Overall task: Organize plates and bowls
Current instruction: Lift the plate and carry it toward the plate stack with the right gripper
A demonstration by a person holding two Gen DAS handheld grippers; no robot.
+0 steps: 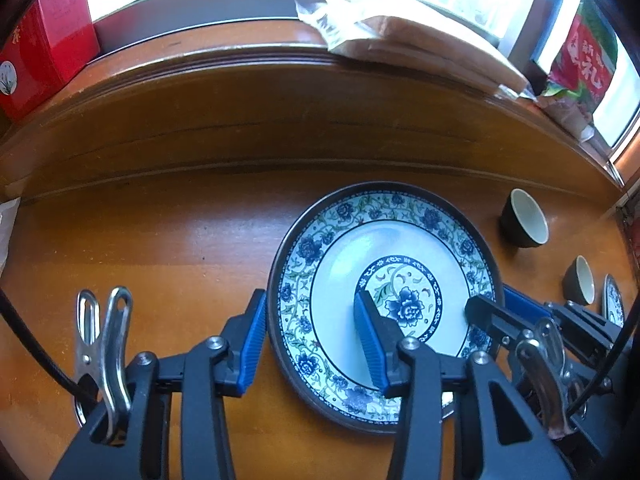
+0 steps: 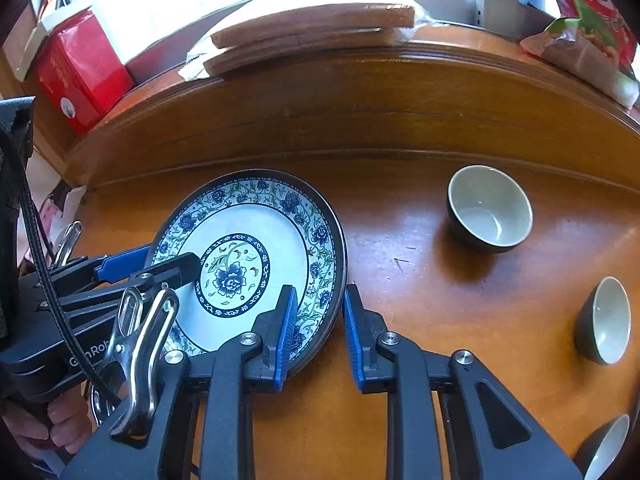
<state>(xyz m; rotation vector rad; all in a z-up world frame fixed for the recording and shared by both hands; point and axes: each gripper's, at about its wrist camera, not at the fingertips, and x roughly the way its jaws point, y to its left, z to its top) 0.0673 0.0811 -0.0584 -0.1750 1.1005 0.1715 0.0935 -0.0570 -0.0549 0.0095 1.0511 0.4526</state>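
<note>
A blue-and-white plate (image 1: 384, 300) is seen on a brown wooden table (image 1: 160, 248), not far from the raised wooden ledge (image 1: 280, 120) at the table's far edge. The plate is approached from two sides. The left gripper (image 1: 316, 340) is held with its fingers apart across the plate's left rim: one blue pad (image 1: 254, 344) is outside the rim, over the bare wood, and the other is above the white inner part of the plate. In the same way, the right gripper (image 2: 318, 330) is spread open across the right rim, with one pad (image 2: 286, 332) over the flowered border and the other just outside the rim. In the right wrist view the plate (image 2: 256, 256) appears a little tilted, but whether the pads are touching it cannot be told. To the right of the plate, well apart from it, a dark bowl with a pale inside (image 2: 490, 208) stands upright, and two more such bowls (image 2: 604, 320) are seen closer to the right edge of the table. At the right edge of the left wrist view a small part of a second patterned plate (image 1: 614, 300) is visible. On the ledge a red box (image 1: 48, 44), some flat brown boards (image 2: 312, 28) and a red and green packet (image 1: 584, 60) are placed.
</note>
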